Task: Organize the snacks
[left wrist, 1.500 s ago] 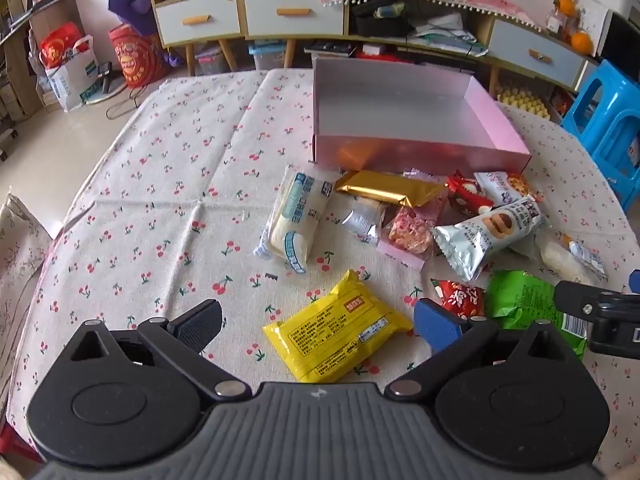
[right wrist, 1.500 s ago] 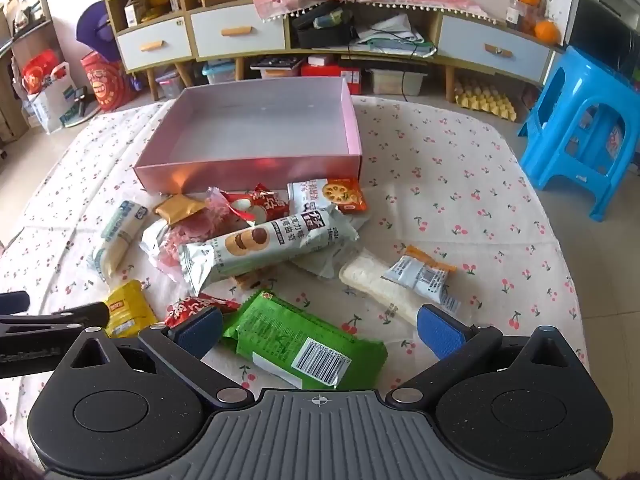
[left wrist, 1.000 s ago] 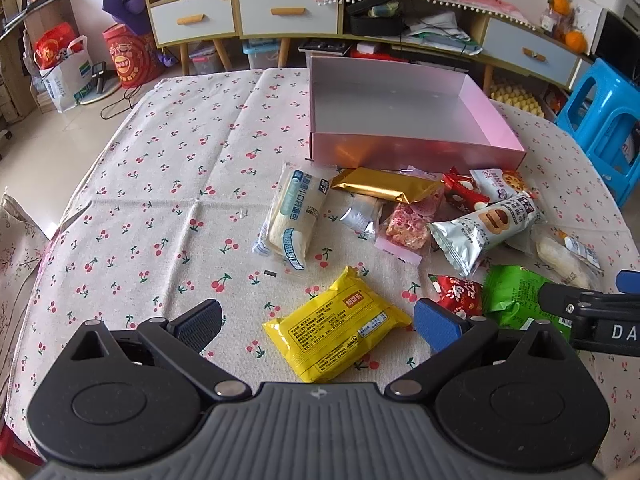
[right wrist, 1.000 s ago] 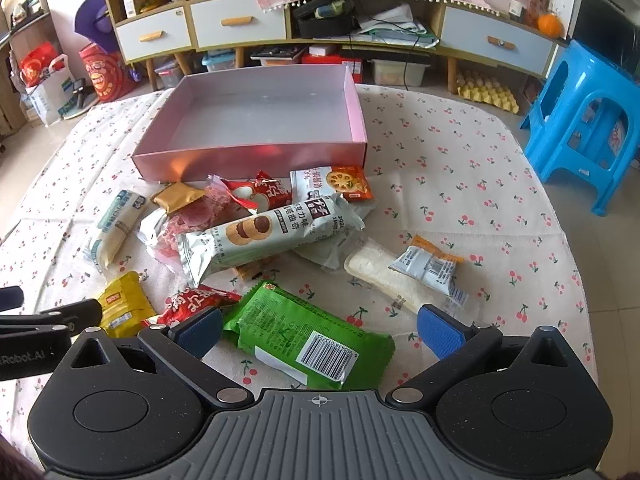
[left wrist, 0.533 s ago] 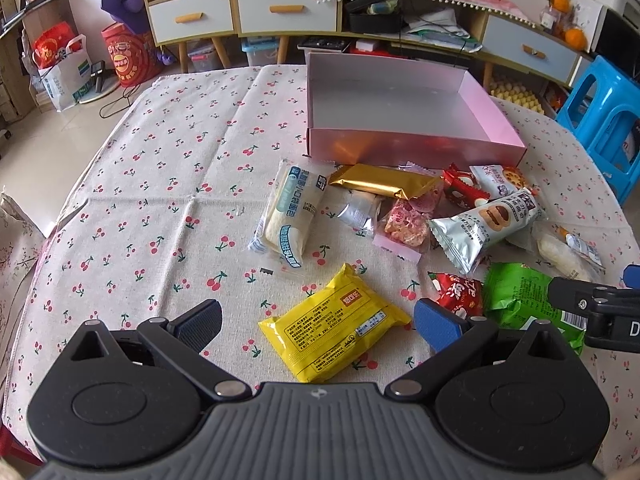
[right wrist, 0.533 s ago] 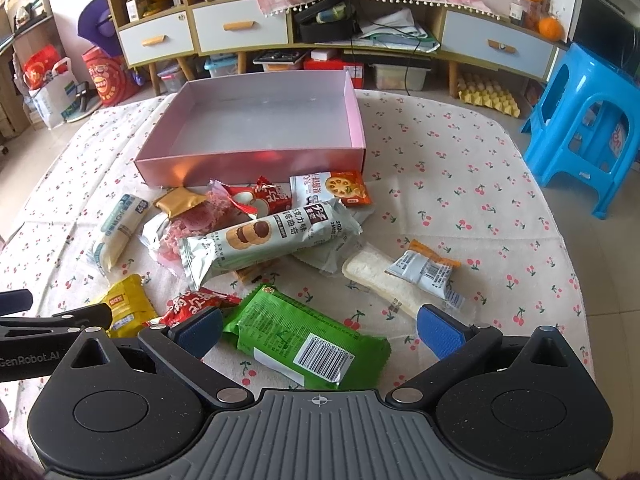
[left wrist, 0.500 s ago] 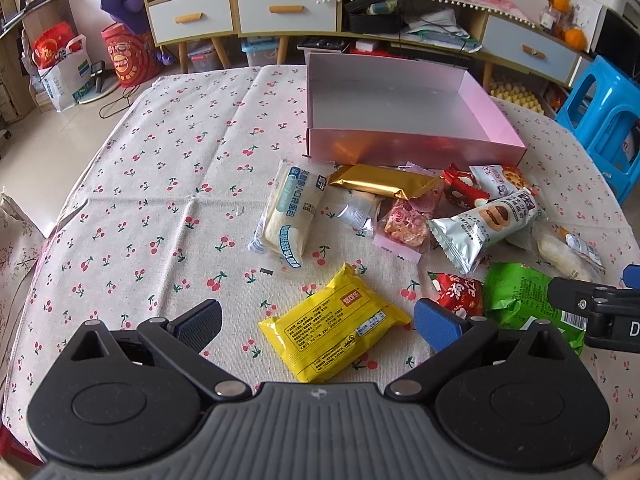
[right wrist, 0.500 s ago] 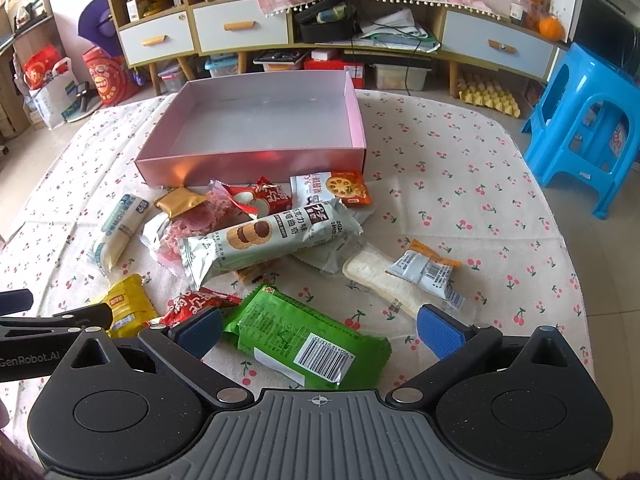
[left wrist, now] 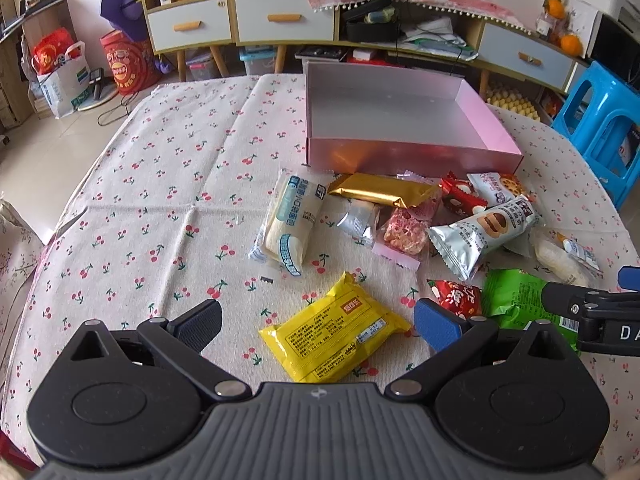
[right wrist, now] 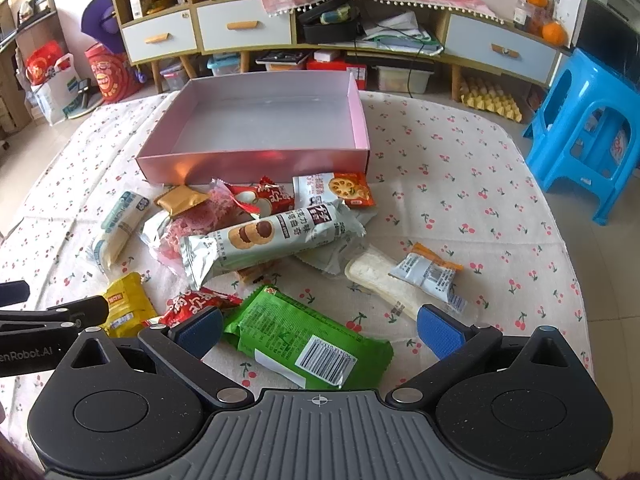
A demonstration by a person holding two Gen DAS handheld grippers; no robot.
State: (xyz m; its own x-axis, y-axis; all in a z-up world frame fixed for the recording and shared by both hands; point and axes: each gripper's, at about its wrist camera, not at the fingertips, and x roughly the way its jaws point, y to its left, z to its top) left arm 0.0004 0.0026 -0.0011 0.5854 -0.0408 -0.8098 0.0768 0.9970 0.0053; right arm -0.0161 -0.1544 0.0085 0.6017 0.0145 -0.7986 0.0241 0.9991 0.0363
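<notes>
Snacks [right wrist: 256, 236] lie scattered before pink box [right wrist: 256, 160], both grippers' fingers spread

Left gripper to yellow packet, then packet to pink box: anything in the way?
Nothing between the open left gripper and the yellow packet; it lies right between the fingers. Toward the pink box, the white bread pack and gold bar lie on the cloth before its near wall, so lift over them.

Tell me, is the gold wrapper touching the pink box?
Cannot tell. In the left wrist view the gold wrapper lies right below the pink box, its far edge meeting the front wall's base with no clear gap or contact visible.
</notes>
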